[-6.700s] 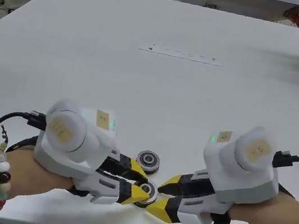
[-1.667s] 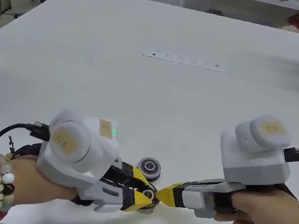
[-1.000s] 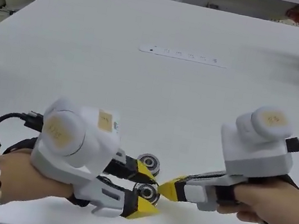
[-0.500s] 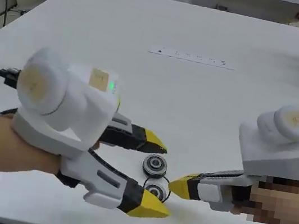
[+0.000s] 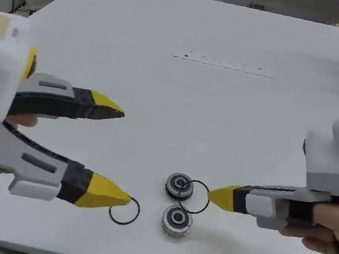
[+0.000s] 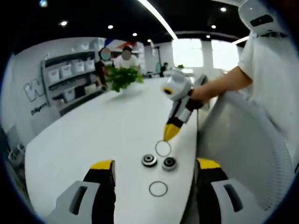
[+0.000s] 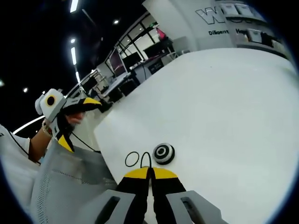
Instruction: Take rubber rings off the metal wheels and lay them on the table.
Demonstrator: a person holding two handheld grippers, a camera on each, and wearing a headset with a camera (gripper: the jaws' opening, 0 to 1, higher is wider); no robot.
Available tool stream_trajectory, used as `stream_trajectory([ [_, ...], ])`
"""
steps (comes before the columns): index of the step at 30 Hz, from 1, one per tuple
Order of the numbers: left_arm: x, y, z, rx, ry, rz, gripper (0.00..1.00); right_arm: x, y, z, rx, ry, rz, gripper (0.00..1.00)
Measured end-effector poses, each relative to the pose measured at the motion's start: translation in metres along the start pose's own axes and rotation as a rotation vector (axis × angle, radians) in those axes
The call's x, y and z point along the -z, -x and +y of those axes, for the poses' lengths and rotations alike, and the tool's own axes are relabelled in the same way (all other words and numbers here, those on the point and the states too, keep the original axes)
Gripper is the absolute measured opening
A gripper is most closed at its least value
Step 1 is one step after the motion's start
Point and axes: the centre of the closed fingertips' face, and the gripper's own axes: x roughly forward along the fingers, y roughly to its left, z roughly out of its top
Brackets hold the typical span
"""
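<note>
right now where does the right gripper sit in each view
head view: right gripper at right, tips shut on a rubber ring.
left gripper view: centre, tip at that ring.
right gripper view: its own shut jaws, bottom centre.
shared landmark: the open left gripper opposite it.

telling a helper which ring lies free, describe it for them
On the white table, find the two round metal wheels near its front edge. The thin black rubber ring lies flat left of them, by the open left gripper; the other black ring is pinched in the shut right gripper.
</note>
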Motion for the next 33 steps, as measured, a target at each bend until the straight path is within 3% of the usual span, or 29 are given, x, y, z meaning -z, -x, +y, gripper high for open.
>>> stream_trajectory([
  [6, 0.025, 0.015, -0.001, -0.054, 0.021, 0.042, 0.77, -0.004, 0.005, -0.004, 0.001, -0.034, -0.032, 0.00],
  [8, 0.033, 0.018, -0.001, -0.066, 0.051, 0.049, 0.77, -0.005, 0.006, -0.005, 0.003, -0.039, -0.037, 0.00],
  [12, 0.041, 0.021, -0.003, -0.089, 0.110, 0.026, 0.79, -0.009, 0.009, -0.005, 0.003, -0.053, -0.061, 0.00],
  [17, 0.049, 0.020, -0.001, -0.117, 0.116, 0.037, 0.79, -0.015, 0.013, -0.006, 0.008, -0.077, -0.090, 0.00],
  [21, 0.052, 0.021, 0.001, -0.129, 0.118, 0.049, 0.79, -0.027, 0.018, -0.005, 0.007, -0.089, -0.134, 0.00],
  [28, 0.053, 0.022, 0.004, -0.140, 0.154, 0.030, 0.79, -0.053, 0.024, 0.004, -0.024, -0.116, -0.215, 0.00],
  [33, 0.051, 0.022, 0.003, -0.136, 0.167, 0.020, 0.79, -0.068, 0.024, 0.017, -0.036, -0.066, -0.231, 0.00],
])
